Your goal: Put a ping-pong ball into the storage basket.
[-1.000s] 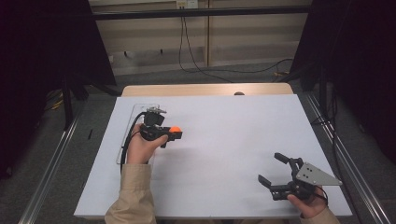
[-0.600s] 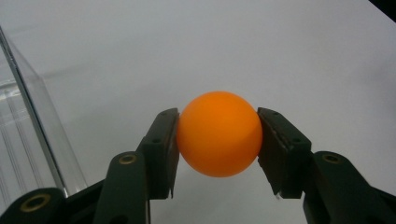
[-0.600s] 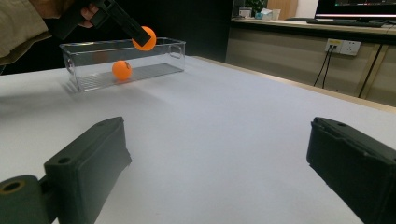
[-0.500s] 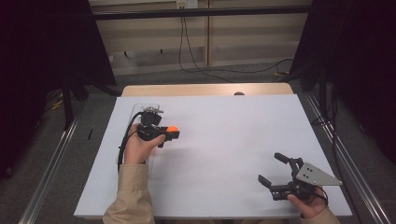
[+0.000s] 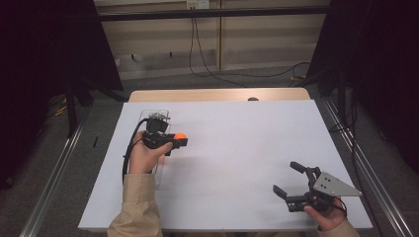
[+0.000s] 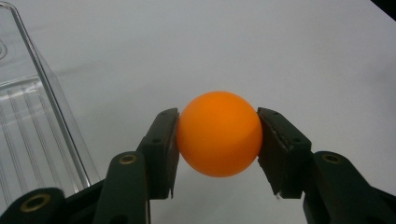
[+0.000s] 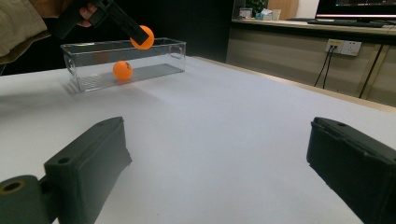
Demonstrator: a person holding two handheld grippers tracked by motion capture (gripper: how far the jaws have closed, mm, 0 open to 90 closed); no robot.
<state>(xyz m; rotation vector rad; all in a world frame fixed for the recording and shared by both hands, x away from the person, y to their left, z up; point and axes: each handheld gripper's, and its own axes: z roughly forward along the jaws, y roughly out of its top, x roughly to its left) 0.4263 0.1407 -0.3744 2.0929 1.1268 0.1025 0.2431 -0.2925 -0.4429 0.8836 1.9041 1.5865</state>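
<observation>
I've got the left hand-held gripper clamped on an orange ball just beside the clear bin, 1 ball already in; right hand-held gripper open, idle.

Tan sleeves; black grippers with black fingers, one bearing a grey plate.

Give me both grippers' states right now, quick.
Left gripper: shut on the orange ball.
Right gripper: open, holding nothing.
</observation>
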